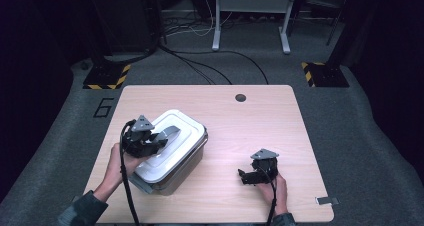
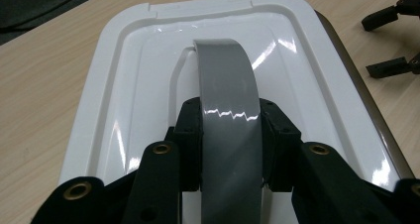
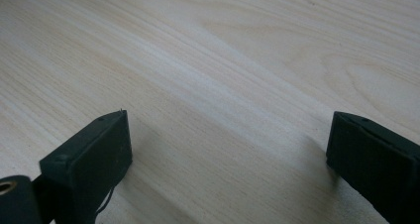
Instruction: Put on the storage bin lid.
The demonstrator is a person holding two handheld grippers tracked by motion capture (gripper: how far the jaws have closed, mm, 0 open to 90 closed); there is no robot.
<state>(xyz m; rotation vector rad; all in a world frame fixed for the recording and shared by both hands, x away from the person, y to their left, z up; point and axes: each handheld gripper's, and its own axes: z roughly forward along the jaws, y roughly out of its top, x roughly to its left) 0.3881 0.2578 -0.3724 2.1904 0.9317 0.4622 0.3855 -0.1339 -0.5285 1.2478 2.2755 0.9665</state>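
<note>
A storage box (image 1: 172, 173) with a white lid (image 1: 170, 148) and a grey handle (image 1: 170, 132) stands on the left half of the wooden table (image 1: 250, 121). My left gripper (image 1: 156, 141) is shut on that grey handle (image 2: 229, 105), both pads (image 2: 190, 135) pressed against its sides above the white lid (image 2: 124, 85). My right gripper (image 1: 246, 176) rests low over the table at the front right, open, with bare wood between its fingers (image 3: 94, 154). The right gripper (image 2: 391, 40) also shows far off at the top right of the left gripper view.
A small grey piece (image 1: 327, 201) lies near the table's front right corner. A dark round hole (image 1: 240, 97) sits at the table's far edge. Cables, a desk frame (image 1: 250, 16) and striped stand bases (image 1: 107, 76) are on the floor beyond.
</note>
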